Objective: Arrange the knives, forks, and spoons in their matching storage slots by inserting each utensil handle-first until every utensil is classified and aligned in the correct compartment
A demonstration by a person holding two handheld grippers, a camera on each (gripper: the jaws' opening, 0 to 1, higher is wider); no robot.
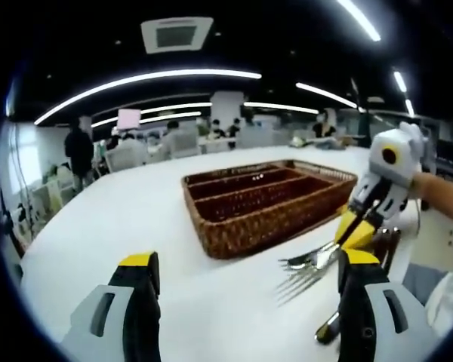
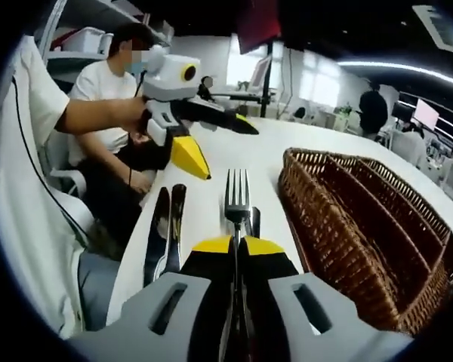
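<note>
My right gripper (image 2: 238, 245) is shut on a metal fork (image 2: 236, 197), whose tines point away from it over the white table (image 2: 204, 204). In the left gripper view the same right gripper (image 1: 347, 235) comes in from the right, holding the fork (image 1: 308, 262) low over the table beside the brown wicker cutlery basket (image 1: 264, 200). The basket (image 2: 362, 219) has long slots and lies right of the fork. Two dark-handled knives (image 2: 166, 234) lie on the table left of the fork. My left gripper (image 1: 249, 260) is open and holds nothing; it hovers (image 2: 228, 151) beyond the knives.
More cutlery with a black handle (image 1: 328, 328) lies near the table's edge under the right gripper. A seated person in a white shirt (image 2: 106, 83) is close to the table's left edge. Chairs and people (image 1: 79, 151) stand far behind the table (image 1: 136, 211).
</note>
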